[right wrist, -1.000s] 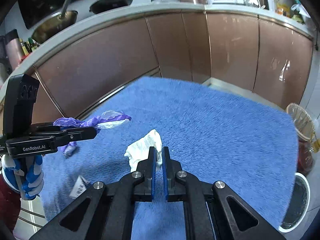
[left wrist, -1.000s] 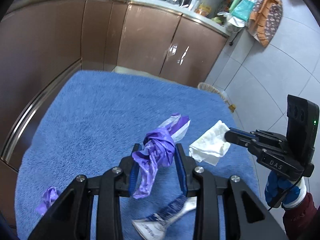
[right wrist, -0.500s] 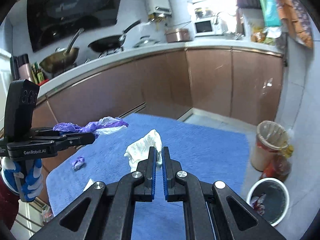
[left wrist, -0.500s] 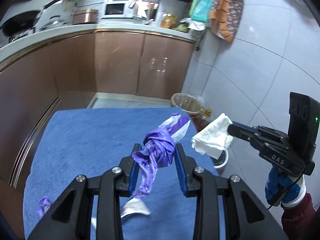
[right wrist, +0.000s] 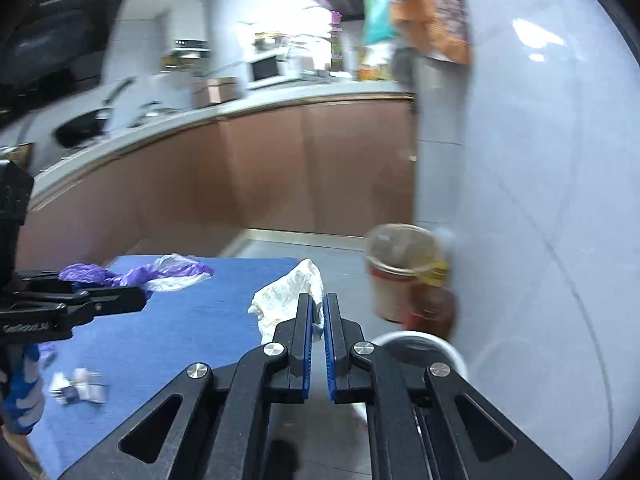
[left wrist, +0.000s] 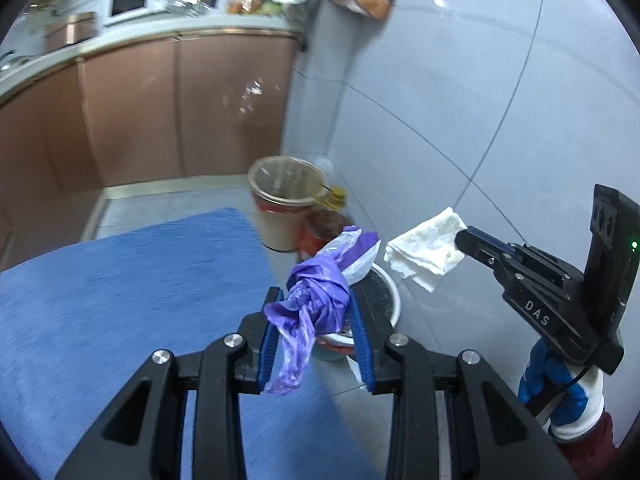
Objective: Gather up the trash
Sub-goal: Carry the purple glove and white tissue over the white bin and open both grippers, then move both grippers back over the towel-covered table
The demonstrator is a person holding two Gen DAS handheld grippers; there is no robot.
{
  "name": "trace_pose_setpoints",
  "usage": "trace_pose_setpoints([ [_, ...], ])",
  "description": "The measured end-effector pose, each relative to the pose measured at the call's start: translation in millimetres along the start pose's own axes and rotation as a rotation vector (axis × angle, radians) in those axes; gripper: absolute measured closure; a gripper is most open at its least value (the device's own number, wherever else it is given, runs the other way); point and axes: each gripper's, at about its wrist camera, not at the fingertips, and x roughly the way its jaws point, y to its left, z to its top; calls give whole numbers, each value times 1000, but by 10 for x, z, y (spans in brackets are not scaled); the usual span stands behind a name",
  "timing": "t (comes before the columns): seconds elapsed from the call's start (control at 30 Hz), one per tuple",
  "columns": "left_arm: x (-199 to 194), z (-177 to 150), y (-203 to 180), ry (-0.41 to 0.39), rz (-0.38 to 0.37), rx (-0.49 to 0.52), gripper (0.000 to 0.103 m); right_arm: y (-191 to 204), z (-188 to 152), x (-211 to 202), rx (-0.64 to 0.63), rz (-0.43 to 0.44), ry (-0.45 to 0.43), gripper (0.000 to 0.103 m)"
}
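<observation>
My left gripper (left wrist: 316, 308) is shut on a crumpled purple plastic bag (left wrist: 320, 292), held in the air past the right edge of the blue mat (left wrist: 120, 300), above a white-rimmed trash bin (left wrist: 384, 300) on the floor. My right gripper (right wrist: 317, 312) is shut on a white crumpled tissue (right wrist: 290, 292). In the left wrist view the right gripper (left wrist: 464, 242) holds the tissue (left wrist: 424, 250) to the right of the bin. In the right wrist view the left gripper (right wrist: 136, 298) with the purple bag (right wrist: 160, 274) is at the left, and the bin's rim (right wrist: 440, 346) shows low right.
A lined tan wastebasket (left wrist: 286, 200) and a reddish oil bottle (left wrist: 324, 232) stand against the grey tiled wall beyond the bin. A torn wrapper (right wrist: 78, 388) lies on the blue mat. Brown kitchen cabinets (left wrist: 160, 112) run behind.
Both grippers have swung right with their trash, from over the blue mat to beyond its edge. The floor bin and wastebasket now appear close ahead. Both stay shut.
</observation>
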Motion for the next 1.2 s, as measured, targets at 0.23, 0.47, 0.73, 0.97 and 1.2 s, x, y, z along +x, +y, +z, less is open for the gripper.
trace_pose_setpoints([
  [0.23,1122,290,-283,109,-21,-2,72,-663,-177,510,52,-175,53,97],
  [0.47,2139,401,-369,211,-2,-35,71,-1093,-445,1248,109,-262,164,97],
  [0.73,2726,370,-292,271,-50,-124,56,-1379,-742,1793,141,-293,254,90],
  [0.97,2447,326,-209,232,-56,-148,56,-1378,-797,1767,139,-301,263,75],
  [1.2,1652,314,-98,120,-9,-169,55,-1110,-580,1384,141,-255,187,67],
])
